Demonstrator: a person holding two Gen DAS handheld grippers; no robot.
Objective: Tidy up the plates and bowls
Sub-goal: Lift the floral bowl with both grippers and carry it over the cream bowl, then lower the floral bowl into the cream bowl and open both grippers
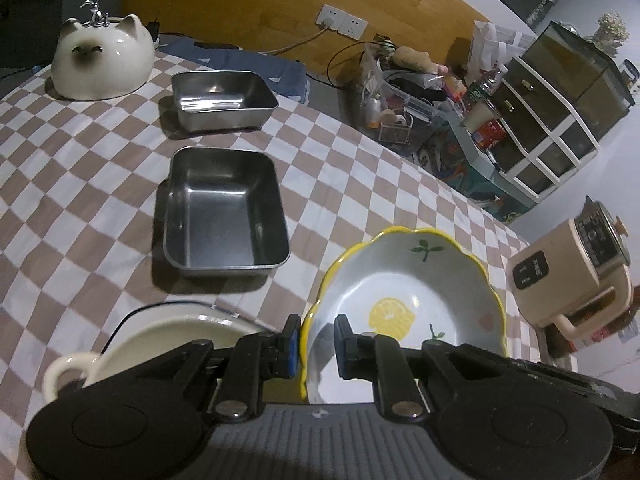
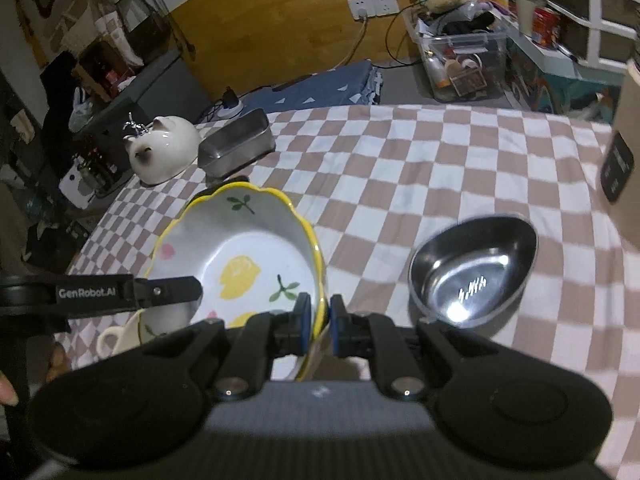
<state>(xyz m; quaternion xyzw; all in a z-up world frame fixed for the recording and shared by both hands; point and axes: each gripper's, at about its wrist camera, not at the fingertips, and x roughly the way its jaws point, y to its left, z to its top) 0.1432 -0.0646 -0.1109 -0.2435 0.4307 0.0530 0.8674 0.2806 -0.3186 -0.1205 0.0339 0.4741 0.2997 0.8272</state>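
A white bowl with a wavy yellow rim and lemon prints (image 1: 420,280) (image 2: 240,256) is held off the checked tablecloth by both grippers. My left gripper (image 1: 316,346) is shut on its near rim, one blue pad inside and one outside. On the opposite rim my right gripper (image 2: 320,320) is shut the same way. The left gripper's finger (image 2: 172,290) also shows in the right wrist view, reaching over the bowl's left side. Just below the bowl sits a cream dish with a handle (image 1: 160,336) (image 2: 116,338).
Two steel rectangular trays (image 1: 226,212) (image 1: 222,100) and a white cat-shaped bowl (image 1: 102,60) lie further back on the checked cloth (image 1: 360,184). A teardrop steel bowl (image 2: 476,272) rests at right. A beige appliance (image 1: 568,272) stands at the right edge; clutter lines the back wall.
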